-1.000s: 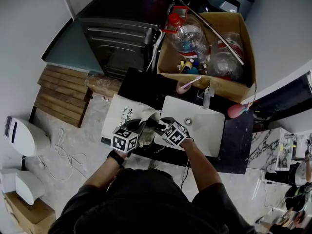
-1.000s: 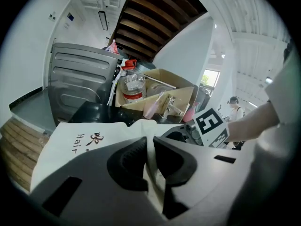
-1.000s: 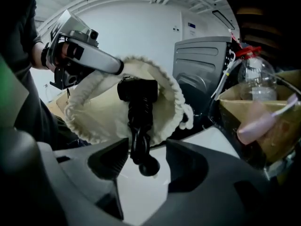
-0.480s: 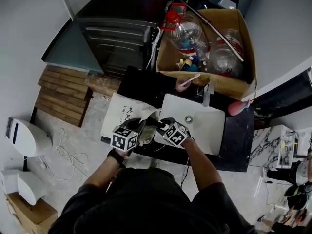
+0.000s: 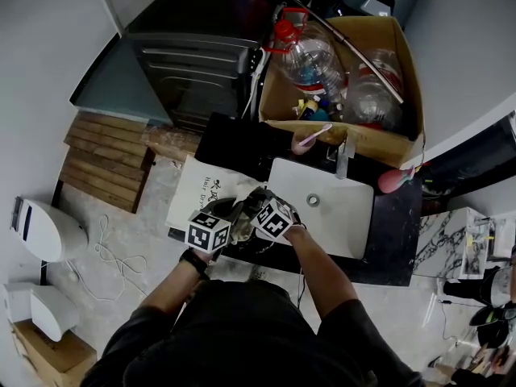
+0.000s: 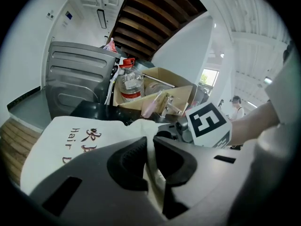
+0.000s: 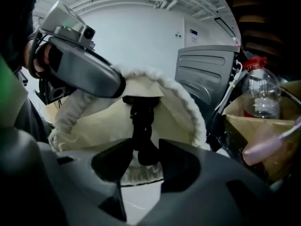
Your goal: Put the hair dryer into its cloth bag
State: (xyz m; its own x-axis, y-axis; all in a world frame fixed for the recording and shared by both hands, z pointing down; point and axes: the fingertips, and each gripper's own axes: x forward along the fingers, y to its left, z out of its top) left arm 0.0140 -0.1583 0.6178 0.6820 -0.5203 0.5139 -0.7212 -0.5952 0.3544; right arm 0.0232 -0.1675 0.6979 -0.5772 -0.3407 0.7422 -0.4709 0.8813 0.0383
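Right tool leftward toward cloth bag, jaws just closed on, perhaps, cord.

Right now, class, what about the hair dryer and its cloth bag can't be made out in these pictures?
The hair dryer: head view, marker cubes cover it; right gripper view shows one black part only, in the right gripper's jaws, which have just been closing onto it.
The cloth bag's print: left gripper view, cut off by the left gripper.
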